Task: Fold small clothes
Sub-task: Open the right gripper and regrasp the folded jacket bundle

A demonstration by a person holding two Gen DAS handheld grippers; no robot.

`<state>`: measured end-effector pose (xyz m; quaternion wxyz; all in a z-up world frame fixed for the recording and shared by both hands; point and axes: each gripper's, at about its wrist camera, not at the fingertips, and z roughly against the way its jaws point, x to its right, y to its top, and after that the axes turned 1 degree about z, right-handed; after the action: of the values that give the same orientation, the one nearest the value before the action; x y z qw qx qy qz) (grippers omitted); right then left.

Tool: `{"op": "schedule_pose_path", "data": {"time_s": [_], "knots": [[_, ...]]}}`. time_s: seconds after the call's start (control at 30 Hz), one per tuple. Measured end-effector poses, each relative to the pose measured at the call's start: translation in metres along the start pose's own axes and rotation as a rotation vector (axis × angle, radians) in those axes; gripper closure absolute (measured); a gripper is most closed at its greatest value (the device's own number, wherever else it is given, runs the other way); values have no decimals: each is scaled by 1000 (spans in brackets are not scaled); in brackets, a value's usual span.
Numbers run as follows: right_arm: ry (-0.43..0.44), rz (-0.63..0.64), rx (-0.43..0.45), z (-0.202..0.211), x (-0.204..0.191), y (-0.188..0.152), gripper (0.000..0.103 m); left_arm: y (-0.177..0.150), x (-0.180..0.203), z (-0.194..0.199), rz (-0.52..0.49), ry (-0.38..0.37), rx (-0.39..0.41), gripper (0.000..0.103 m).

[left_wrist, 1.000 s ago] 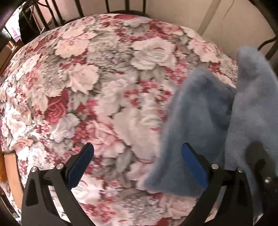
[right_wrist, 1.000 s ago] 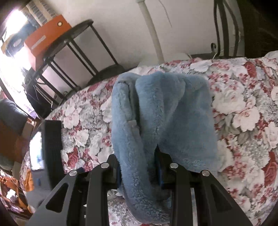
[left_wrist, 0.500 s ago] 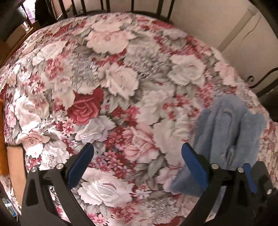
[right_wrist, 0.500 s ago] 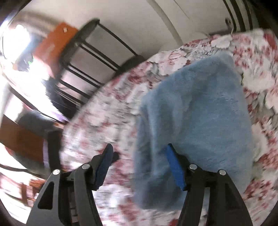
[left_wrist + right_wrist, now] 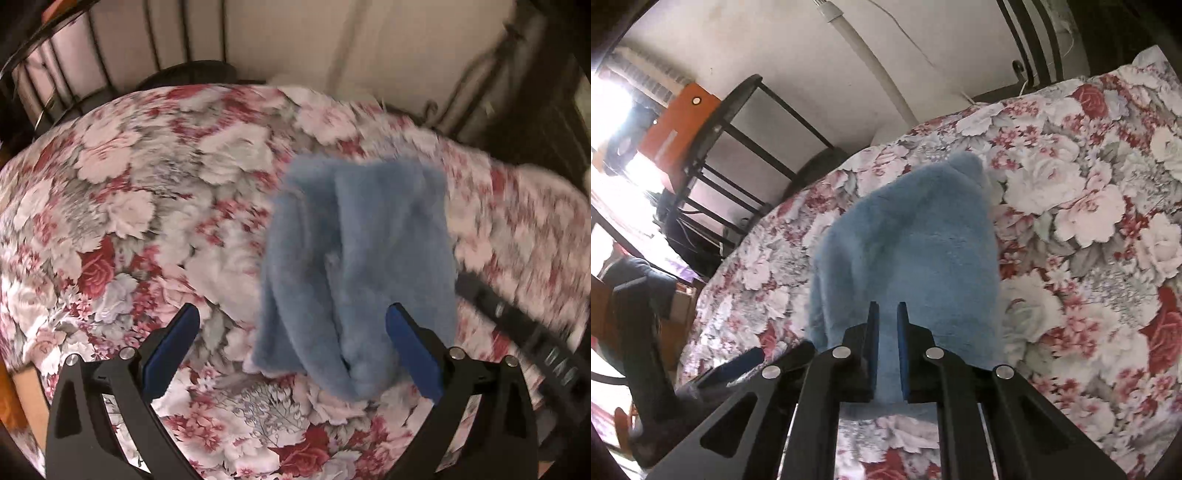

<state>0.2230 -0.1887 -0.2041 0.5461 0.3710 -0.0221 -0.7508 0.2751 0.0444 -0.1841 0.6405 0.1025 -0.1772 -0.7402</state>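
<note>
Fleece garment (image 5: 354, 254), pale blue and fluffy, is lying on the floral-covered bed (image 5: 147, 206) in the left wrist view, toward the right half and short of the far edge by the wall. It is looking bunched: two thick lobes are running lengthwise with a deep crease between them, and the near end is rolling into a rounded fold. The left hand-held gripper (image 5: 291, 339) is hovering released, its blue pads (image 5: 412, 354) spread wide, the right pad over the garment's near corner without pressing it. The picture is blurring at the right.

In the right wrist view the fleece garment (image 5: 908, 251) is rising as a soft mound narrowing to a rounded tip toward the far edge. The right hand-held gripper (image 5: 887, 332) is closing, its pads nearly together with a strip of the garment's near edge between them.
</note>
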Motion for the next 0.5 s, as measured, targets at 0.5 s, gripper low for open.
{"op": "schedule_pose_path", "data": {"time_s": [0.5], "knots": [[-43, -43, -241, -91, 31, -26, 103, -18, -42, -97, 75, 334, -173, 4]]}}
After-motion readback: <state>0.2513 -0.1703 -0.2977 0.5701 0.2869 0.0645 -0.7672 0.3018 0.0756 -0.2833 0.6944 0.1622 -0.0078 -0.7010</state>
